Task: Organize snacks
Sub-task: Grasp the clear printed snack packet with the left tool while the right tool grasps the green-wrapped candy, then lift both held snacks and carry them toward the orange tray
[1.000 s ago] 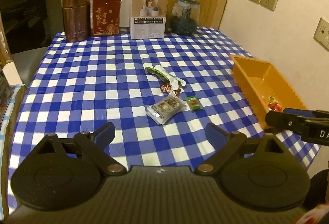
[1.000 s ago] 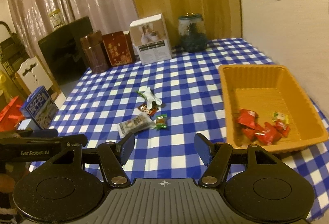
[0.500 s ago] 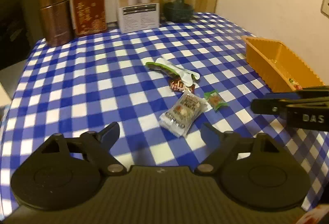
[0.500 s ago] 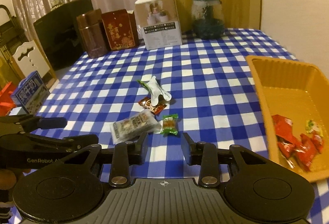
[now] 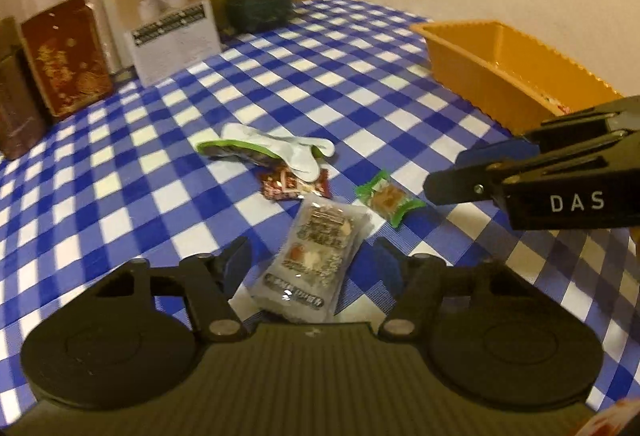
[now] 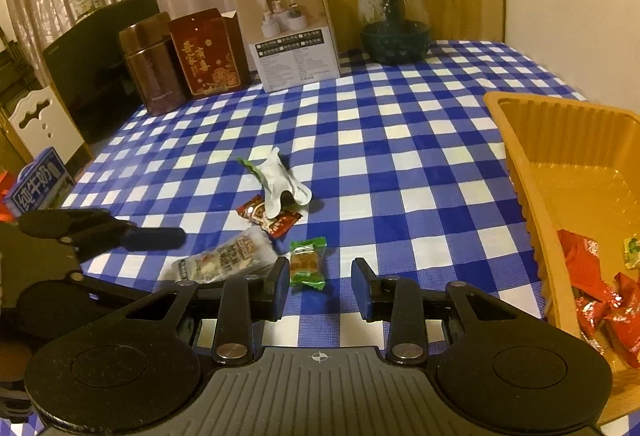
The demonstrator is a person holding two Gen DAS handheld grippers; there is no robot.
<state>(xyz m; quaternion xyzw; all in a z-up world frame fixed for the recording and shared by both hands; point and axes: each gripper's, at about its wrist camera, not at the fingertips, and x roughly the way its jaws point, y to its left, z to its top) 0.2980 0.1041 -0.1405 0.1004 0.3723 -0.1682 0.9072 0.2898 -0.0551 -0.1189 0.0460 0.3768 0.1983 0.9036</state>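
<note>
Checked cloth [image 6: 400,140]: blue and white, covers the table; all the loose snacks lie on it.
Tins [image 6: 152,64]: brown one at far left of the back row, red one [image 6: 206,54] touching its right side.
Box [image 6: 290,32]: white, upright, right of the red tin.
Jar [image 6: 394,20]: glass, dark base, right of the box, near the wall.
My left gripper [image 5: 312,264]: jaws wide open, holding nothing; low over the cloth, one finger on each side of the clear pack.
Clear pack [image 5: 316,260]: flat on the cloth between my left fingers; whether they touch it, I cannot tell.
White wrapper [image 6: 280,182]: crumpled, green edge, beyond the pack.
Red wrapper [image 6: 268,216]: partly under the white one's near end.
Green candy [image 6: 306,262]: just right of the clear pack, lying apart from it.
My right gripper [image 6: 320,288]: jaws partly open, empty; green candy sits just ahead of the gap, nearer my left finger.
Tray [image 6: 520,164]: orange, at far right; red wrapped snacks [image 6: 592,284] piled in its near end.
</note>
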